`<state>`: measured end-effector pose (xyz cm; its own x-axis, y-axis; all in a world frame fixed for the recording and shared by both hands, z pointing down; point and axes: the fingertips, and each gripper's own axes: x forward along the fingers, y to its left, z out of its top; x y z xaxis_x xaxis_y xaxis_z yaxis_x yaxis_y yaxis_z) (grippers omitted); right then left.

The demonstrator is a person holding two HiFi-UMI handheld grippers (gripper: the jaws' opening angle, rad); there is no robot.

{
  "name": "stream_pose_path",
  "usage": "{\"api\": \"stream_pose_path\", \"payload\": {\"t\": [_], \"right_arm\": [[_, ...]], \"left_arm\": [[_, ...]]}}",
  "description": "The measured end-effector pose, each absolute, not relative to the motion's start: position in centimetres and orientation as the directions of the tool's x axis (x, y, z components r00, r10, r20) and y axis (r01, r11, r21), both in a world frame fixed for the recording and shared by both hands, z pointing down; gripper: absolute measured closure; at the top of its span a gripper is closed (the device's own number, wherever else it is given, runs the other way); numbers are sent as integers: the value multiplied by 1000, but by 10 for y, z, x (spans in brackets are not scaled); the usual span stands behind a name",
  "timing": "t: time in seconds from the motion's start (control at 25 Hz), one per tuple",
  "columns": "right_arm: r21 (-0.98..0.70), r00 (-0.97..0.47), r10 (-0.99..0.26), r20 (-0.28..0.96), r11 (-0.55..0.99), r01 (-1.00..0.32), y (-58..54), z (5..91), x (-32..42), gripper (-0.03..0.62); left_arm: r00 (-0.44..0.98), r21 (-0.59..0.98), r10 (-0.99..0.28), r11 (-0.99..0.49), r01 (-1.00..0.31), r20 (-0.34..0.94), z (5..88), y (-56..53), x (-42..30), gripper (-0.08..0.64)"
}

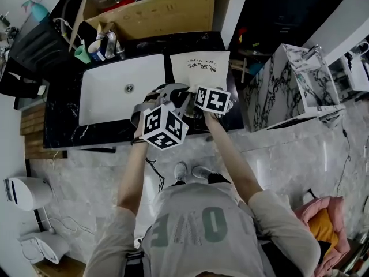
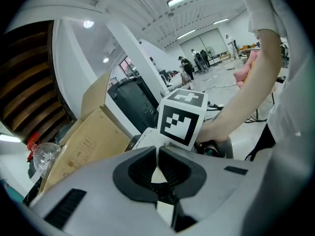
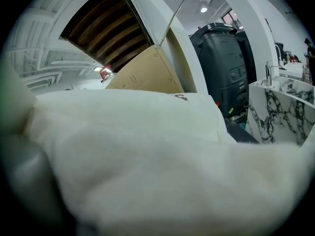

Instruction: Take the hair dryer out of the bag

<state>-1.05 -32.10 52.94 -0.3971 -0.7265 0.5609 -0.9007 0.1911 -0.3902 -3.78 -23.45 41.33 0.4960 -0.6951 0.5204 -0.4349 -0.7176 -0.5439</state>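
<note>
One white cloth bag (image 1: 199, 68), flat on the black counter (image 1: 63, 126), just right of the white sink (image 1: 124, 88). Hair dryer itself hidden in every view. Far edge of bag near the cardboard box (image 1: 167, 13); right edge close to the counter's end, marble-patterned cabinet (image 1: 288, 91) beyond a gap. Bare counter mostly along the near rim. Forearms stretched forward and down, side by side, at the bag's near edge. Left gripper (image 2: 158, 152): jaws pinched together on a sliver of white cloth. Right gripper (image 1: 206, 91): nose buried in the cloth, own view filled with it, jaws unreadable.
</note>
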Motion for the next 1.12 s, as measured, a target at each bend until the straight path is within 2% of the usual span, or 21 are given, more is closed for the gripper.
{"api": "stream_pose_path", "payload": {"t": [0.68, 0.88, 1.12], "right_arm": [[-232, -254, -704, 663, 129, -964, -333, 547, -14, 270], [-249, -270, -699, 662, 134, -959, -334, 545, -12, 319], [-248, -270, -703, 658, 136, -959, -334, 545, -9, 334]], "left_arm": [[466, -513, -717, -697, -501, 519, 433, -239, -62, 518], [469, -514, -715, -699, -498, 519, 433, -239, -60, 518], [459, -523, -716, -697, -490, 525, 434, -238, -58, 518]]}}
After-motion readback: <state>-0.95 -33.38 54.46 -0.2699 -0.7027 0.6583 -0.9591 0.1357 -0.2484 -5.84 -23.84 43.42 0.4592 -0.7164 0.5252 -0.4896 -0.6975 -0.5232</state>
